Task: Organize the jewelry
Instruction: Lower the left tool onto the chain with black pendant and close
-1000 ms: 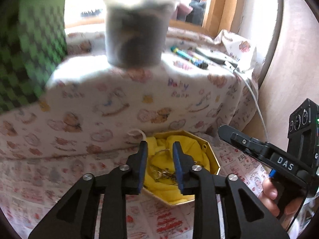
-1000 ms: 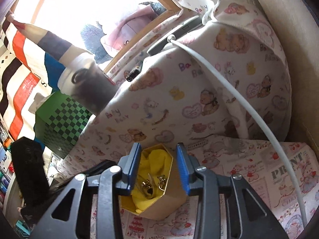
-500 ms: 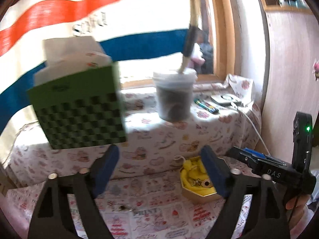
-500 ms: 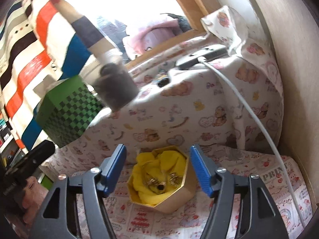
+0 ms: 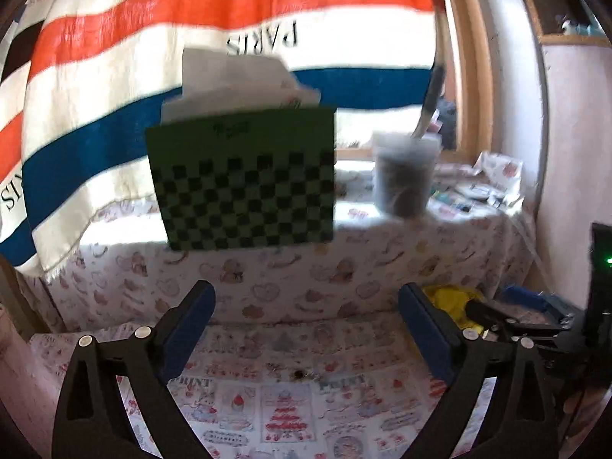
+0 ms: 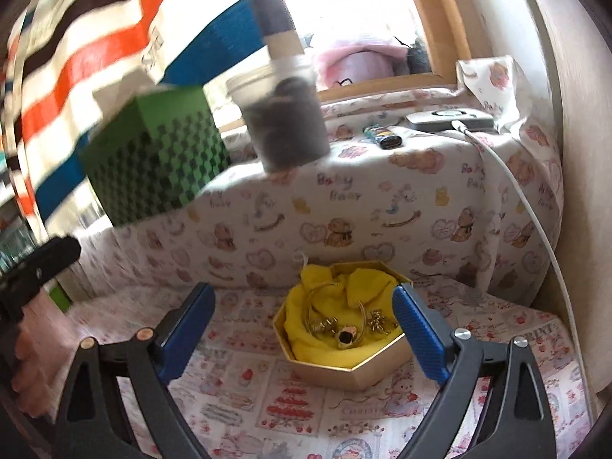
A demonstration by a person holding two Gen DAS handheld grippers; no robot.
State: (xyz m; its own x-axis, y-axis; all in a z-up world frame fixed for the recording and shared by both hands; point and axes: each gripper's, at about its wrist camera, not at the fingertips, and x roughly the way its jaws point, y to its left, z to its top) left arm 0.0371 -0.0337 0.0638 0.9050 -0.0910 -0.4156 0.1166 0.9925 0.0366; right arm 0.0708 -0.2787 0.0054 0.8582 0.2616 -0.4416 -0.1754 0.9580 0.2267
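A gold hexagonal box [image 6: 344, 376] lined with yellow cloth [image 6: 306, 325] sits on the printed cloth, holding a gold bangle, earrings and a ring [image 6: 346, 336]. My right gripper [image 6: 302, 300] hovers in front of it; its jaws are opening wide and the pads touch nothing. My left gripper [image 5: 306, 302] is off to the left, jaws opening with nothing between them. A small loose piece of jewelry [image 5: 300, 374] lies on the cloth ahead of it. In the left wrist view the yellow cloth [image 5: 451, 300] shows at right, half hidden by the right gripper [image 5: 535, 315].
On a raised ledge covered in bear-print fabric stand a green checkered box [image 5: 244, 187] and a grey jar [image 6: 285, 126]. A lighter [image 6: 382, 137], a flat device and a white cable [image 6: 535, 225] lie at right. A striped towel [image 5: 191, 38] hangs behind; a wall closes the right.
Both grippers backed away from the gold box and spread from narrow to wide. The left view swung left, sending the box to its right edge. The right view levelled out.
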